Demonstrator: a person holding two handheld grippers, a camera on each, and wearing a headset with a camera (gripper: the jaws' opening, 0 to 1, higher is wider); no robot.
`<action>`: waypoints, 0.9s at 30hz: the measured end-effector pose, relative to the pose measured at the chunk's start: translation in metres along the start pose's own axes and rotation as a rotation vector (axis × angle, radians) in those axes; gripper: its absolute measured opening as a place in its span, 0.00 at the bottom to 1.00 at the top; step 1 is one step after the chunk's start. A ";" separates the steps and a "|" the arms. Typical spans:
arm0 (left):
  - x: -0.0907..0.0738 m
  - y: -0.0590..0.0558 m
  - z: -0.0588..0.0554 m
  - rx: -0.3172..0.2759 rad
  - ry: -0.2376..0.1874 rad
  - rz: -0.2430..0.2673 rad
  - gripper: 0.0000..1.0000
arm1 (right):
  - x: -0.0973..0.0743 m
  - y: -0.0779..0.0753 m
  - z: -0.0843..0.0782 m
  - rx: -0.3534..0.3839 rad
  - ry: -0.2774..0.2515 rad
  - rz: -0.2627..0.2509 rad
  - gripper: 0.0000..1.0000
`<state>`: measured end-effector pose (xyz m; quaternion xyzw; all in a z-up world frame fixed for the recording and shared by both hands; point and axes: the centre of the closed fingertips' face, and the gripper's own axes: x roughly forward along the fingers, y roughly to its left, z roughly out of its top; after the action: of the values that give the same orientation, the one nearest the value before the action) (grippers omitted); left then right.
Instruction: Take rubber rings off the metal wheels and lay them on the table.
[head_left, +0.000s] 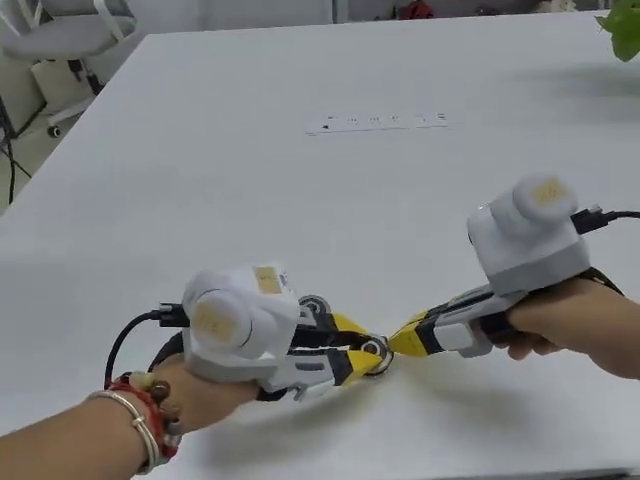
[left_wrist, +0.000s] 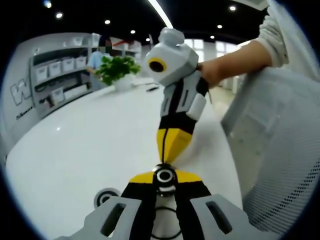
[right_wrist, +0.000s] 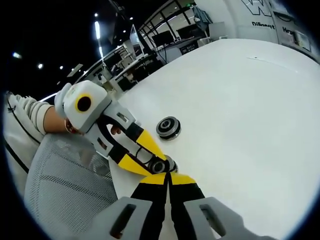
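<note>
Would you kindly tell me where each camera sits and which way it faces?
Head view: on the headset, looking down at the table; left hand and right hand show.
Left gripper view: on the left gripper, facing the right gripper; own jaws show.
Right gripper view: on the right gripper, facing the left gripper; own jaws show.
Shared: the metal wheel.

clamped wheel, 2nd wheel lying flat

A green plant stands at the far right corner of the worktop. A thin white strip lies toward the far edge. A grey office chair stands beyond the far left corner.
</note>
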<state>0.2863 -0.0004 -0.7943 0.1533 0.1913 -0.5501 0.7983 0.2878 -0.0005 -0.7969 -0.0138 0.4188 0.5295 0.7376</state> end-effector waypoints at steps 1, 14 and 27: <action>0.000 0.000 0.000 0.003 0.002 -0.001 0.14 | 0.000 0.000 0.000 0.001 0.008 -0.005 0.00; 0.002 -0.002 0.002 0.013 0.008 -0.006 0.14 | 0.001 0.006 0.001 -0.076 0.046 -0.026 0.00; 0.002 -0.003 0.002 0.019 0.014 -0.007 0.14 | 0.001 0.008 0.006 -0.120 0.044 -0.017 0.00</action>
<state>0.2847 -0.0045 -0.7935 0.1638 0.1922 -0.5537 0.7935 0.2852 0.0066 -0.7898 -0.0731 0.4025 0.5471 0.7303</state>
